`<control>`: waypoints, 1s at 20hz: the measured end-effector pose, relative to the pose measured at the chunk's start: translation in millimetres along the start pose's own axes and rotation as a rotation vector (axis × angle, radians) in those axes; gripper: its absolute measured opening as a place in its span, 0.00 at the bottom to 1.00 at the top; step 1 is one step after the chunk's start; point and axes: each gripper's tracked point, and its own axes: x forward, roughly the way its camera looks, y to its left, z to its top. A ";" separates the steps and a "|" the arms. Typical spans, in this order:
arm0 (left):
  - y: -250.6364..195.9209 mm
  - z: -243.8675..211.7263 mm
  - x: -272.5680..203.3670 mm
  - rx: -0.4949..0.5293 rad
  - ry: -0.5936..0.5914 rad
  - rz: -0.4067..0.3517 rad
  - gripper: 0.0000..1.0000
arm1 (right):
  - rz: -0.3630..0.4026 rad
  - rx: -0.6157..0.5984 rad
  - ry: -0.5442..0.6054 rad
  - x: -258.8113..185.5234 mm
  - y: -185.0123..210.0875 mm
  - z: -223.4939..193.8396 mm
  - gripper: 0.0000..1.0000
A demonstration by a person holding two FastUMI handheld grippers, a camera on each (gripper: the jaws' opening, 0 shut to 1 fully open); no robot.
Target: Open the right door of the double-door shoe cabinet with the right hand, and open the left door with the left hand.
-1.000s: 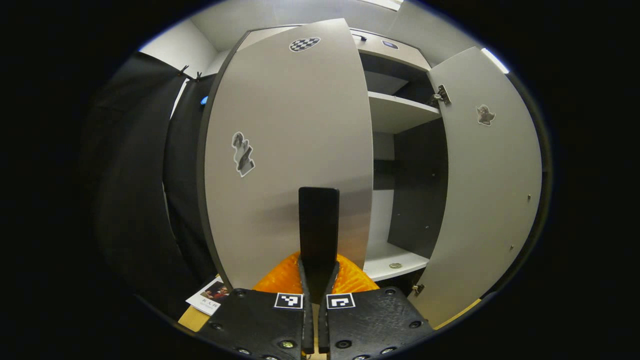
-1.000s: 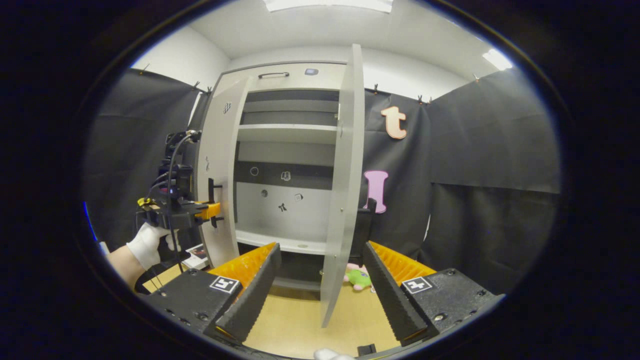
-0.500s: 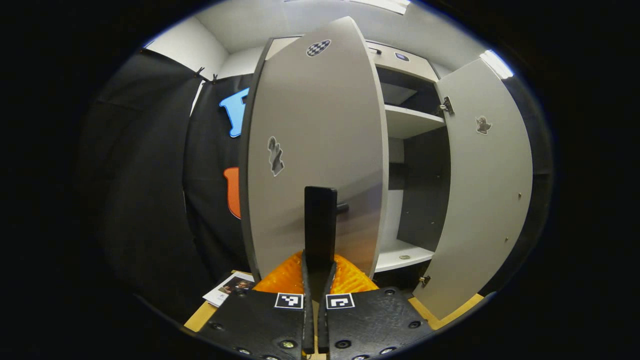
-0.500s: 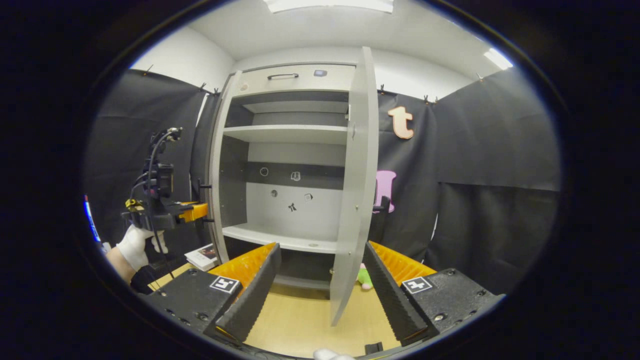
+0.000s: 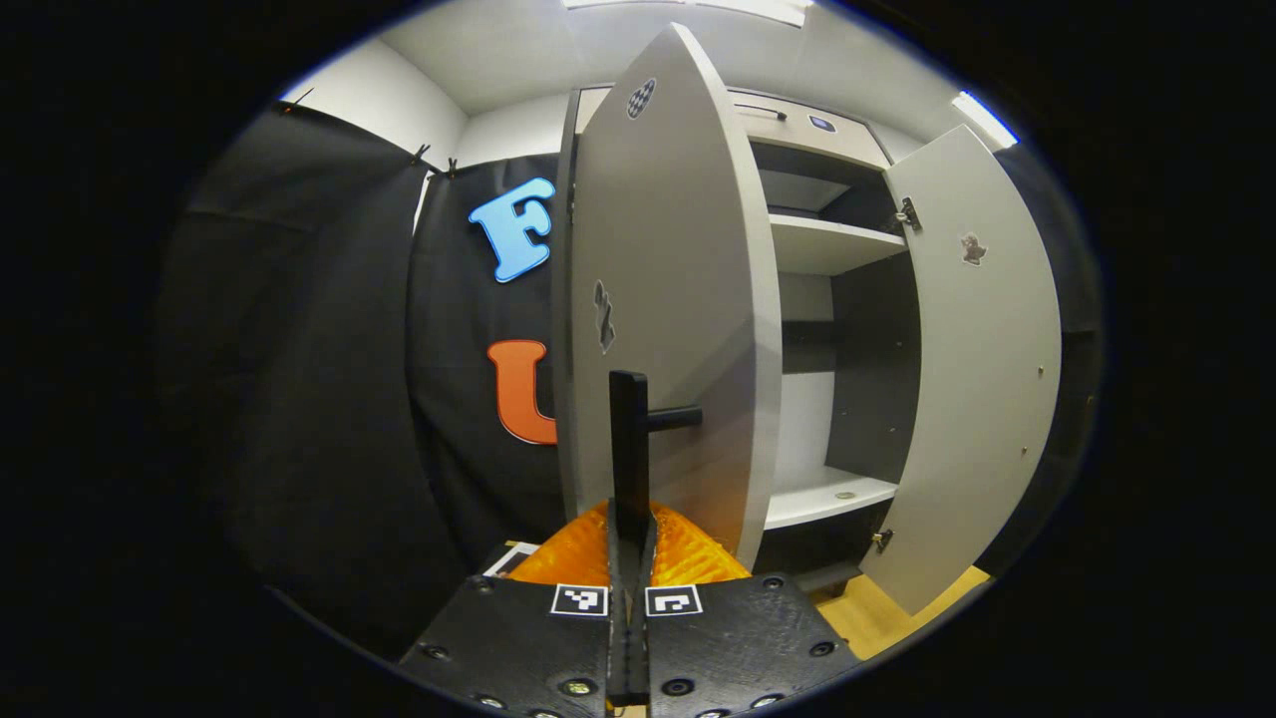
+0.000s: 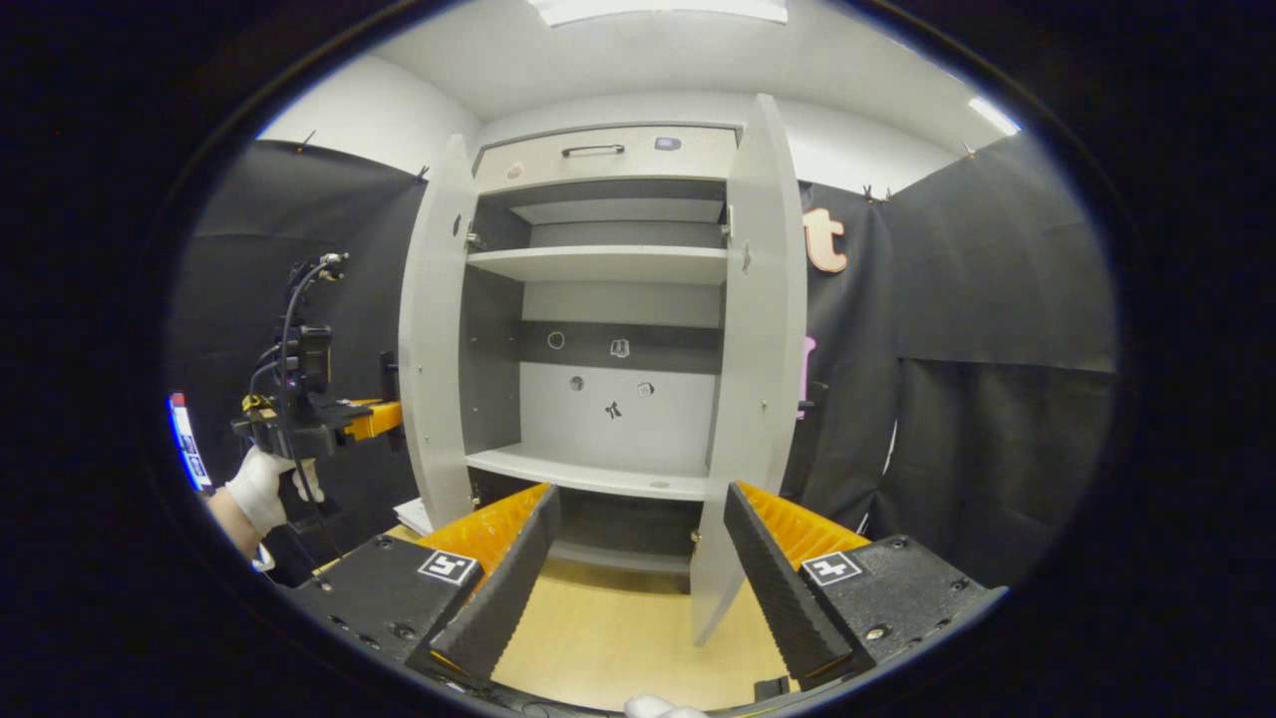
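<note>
The grey shoe cabinet (image 6: 608, 264) stands with both doors swung out. In the left gripper view the left door (image 5: 668, 289) is nearly edge-on, and my left gripper (image 5: 630, 521) is shut on its black bar handle (image 5: 628, 439). The right door (image 5: 982, 359) hangs open beyond it. In the right gripper view my right gripper (image 6: 639, 496) is open with nothing between its fingers, in front of the lower shelf (image 6: 588, 472) and apart from the right door (image 6: 763, 339). The left gripper (image 6: 384, 414), held by a white-gloved hand (image 6: 261, 489), sits at the left door (image 6: 434, 329).
A closed drawer with a dark handle (image 6: 593, 150) tops the cabinet. The floor (image 6: 618, 638) in front is light wood. A booklet (image 6: 411, 514) lies on it by the left door. Black cloth walls close in on both sides. Small stickers (image 6: 618, 349) dot the back panel.
The left door has swung much farther open with my left gripper on its handle. The right door has also swung wider. My right gripper has stayed open.
</note>
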 end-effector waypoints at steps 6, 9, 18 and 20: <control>31.6 -1.4 -5.0 0.002 -0.010 0.011 0.00 | 0.024 0.005 0.000 3.3 12.3 1.3 1.00; 48.7 -2.1 -6.2 0.021 -0.003 0.036 0.00 | 0.038 0.013 -0.001 7.2 20.9 1.8 1.00; 84.6 -2.4 -1.1 -0.024 -0.023 -0.043 0.00 | 0.045 0.021 0.012 18.4 31.5 -0.1 1.00; 85.3 -2.9 -0.4 -0.016 -0.023 -0.052 0.00 | 0.047 0.016 0.012 18.5 34.4 0.3 1.00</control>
